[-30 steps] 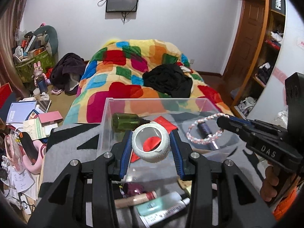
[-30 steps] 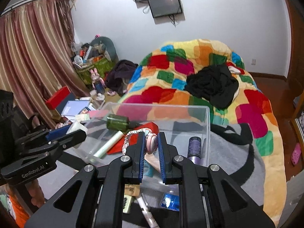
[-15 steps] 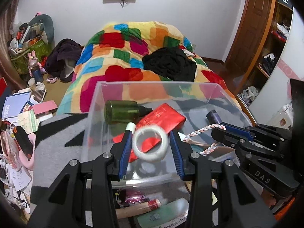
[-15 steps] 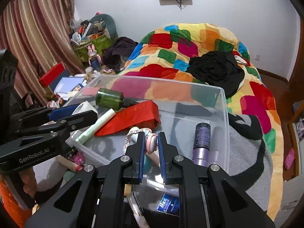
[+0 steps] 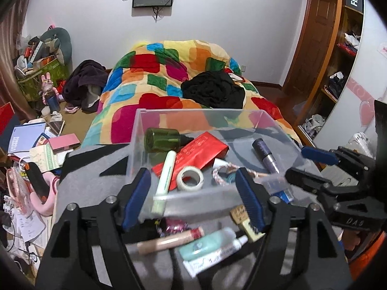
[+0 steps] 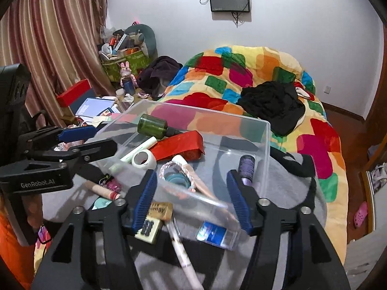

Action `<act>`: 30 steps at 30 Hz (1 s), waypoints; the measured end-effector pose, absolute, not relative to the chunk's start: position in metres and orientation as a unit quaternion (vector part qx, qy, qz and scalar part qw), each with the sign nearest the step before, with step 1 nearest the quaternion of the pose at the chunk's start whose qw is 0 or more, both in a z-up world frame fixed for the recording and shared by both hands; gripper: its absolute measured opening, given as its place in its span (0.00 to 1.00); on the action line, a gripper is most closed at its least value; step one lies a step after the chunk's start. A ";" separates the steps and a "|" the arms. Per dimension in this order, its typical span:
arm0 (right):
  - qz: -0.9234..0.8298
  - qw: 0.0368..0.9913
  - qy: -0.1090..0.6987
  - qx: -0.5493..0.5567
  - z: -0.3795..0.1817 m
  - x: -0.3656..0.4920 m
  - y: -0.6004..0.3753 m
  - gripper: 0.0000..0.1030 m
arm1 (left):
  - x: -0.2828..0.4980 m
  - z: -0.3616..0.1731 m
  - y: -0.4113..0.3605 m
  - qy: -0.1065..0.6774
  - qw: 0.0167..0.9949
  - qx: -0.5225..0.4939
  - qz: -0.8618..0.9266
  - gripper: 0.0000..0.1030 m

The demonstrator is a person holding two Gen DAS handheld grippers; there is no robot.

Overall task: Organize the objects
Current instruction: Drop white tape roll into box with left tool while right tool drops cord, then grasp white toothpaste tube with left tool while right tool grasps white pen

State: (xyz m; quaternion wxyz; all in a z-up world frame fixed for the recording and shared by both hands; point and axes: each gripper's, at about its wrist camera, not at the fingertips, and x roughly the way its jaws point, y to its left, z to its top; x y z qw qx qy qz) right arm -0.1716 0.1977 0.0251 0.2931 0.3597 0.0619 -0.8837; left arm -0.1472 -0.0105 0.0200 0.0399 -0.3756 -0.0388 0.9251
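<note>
A clear plastic bin (image 5: 169,118) (image 6: 263,145) stands on a grey blanket. Inside lie a white tape roll (image 5: 190,178) (image 6: 144,158), a pink-white braided rope ring (image 5: 223,172) (image 6: 177,176), a green bottle (image 5: 162,140) (image 6: 152,125), a red packet (image 5: 196,154) (image 6: 179,146), a pale green tube (image 5: 165,171) and a purple tube (image 5: 264,154) (image 6: 246,169). My left gripper (image 5: 192,199) is open and empty just behind the bin's near wall. My right gripper (image 6: 191,199) is open and empty at the near wall too; it also shows in the left wrist view (image 5: 314,169).
Loose things lie on the blanket in front of the bin: a beige tube (image 5: 169,239), a teal tube (image 5: 208,241), a tan box (image 6: 160,210), a white pen (image 6: 183,256) and a blue packet (image 6: 215,235). A bed with a colourful quilt (image 5: 174,84) is behind. Floor clutter at left.
Both grippers opened and drew back from over the bin. The tape roll dropped from the left one and the rope ring from the right one; both now lie in the bin.
</note>
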 end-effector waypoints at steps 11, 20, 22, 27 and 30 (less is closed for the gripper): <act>-0.871 0.288 0.081 0.389 -0.002 -0.145 0.219 0.61 | -0.100 -0.014 -0.012 -0.034 0.057 -0.416 0.907 0.80; -0.841 0.297 0.070 0.446 -0.047 -0.135 0.224 0.58 | -0.096 -0.055 0.011 -0.026 0.082 -0.462 0.883 0.78; -0.837 0.303 0.066 0.451 -0.049 -0.135 0.224 0.47 | -0.096 -0.058 0.013 -0.035 0.092 -0.465 0.880 0.71; -0.838 0.311 0.068 0.443 -0.047 -0.123 0.229 0.25 | -0.077 -0.057 0.020 -0.036 0.122 -0.456 0.881 0.59; -0.824 0.341 0.048 0.451 -0.045 -0.114 0.237 0.19 | -0.062 -0.054 0.028 -0.024 0.147 -0.456 0.878 0.58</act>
